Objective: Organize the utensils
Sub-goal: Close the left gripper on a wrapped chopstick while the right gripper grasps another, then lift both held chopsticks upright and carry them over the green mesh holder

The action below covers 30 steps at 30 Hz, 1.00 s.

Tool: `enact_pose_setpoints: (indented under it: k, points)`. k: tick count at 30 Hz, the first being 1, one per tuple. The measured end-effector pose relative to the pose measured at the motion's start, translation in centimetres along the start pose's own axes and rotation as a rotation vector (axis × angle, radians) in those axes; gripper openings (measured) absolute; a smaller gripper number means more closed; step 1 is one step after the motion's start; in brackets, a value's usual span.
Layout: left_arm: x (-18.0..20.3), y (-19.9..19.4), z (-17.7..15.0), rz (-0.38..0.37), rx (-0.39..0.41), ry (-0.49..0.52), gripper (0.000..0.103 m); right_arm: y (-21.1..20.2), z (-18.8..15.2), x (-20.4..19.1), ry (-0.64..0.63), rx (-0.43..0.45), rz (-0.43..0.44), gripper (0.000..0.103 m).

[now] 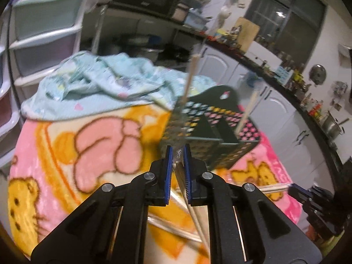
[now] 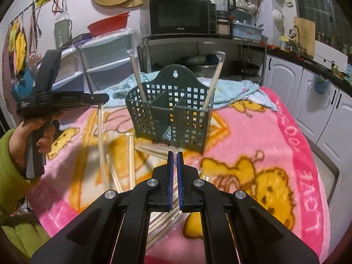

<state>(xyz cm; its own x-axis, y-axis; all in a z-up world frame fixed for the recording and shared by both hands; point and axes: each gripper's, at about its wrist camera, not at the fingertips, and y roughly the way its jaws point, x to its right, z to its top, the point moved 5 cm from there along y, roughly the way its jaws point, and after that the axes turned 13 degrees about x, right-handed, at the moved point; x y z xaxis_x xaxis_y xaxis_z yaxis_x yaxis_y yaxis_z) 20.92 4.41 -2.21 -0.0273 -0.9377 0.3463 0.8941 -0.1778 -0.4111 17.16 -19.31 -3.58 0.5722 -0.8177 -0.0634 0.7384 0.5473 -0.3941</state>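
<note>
A dark green lattice utensil basket (image 2: 171, 110) (image 1: 211, 129) stands upright on the cartoon blanket, with one wrapped chopstick pair (image 2: 137, 77) in its left compartment and another (image 2: 214, 77) in its right. My left gripper (image 1: 177, 151) (image 2: 105, 98) is shut on a clear-wrapped chopstick pair (image 1: 193, 211) that hangs down from its tip (image 2: 101, 136), left of the basket. My right gripper (image 2: 174, 154) (image 1: 292, 189) is shut on another wrapped pair (image 2: 165, 217) (image 1: 275, 188), in front of the basket. Several loose chopsticks (image 2: 131, 160) lie on the blanket.
A crumpled light blue cloth (image 1: 99, 83) lies behind the basket. Plastic drawers (image 1: 46, 28) stand at the left, a metal rack with a microwave (image 2: 178, 19) behind. White cabinets (image 2: 286, 83) line the right. A hand in a green sleeve (image 2: 13, 154) holds the left gripper.
</note>
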Motion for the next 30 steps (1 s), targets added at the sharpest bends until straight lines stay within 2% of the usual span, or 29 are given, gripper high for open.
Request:
enact_pose_setpoints:
  k: [15, 30]
  points:
    - [9.2, -1.7, 1.7, -0.143, 0.057, 0.132, 0.005, -3.3, 2.9, -0.4, -0.010, 0.092, -0.015, 0.003]
    - [12.5, -2.8, 4.2, -0.196, 0.117, 0.172, 0.005, -6.0, 5.7, -0.3, -0.005, 0.182, -0.017, 0.003]
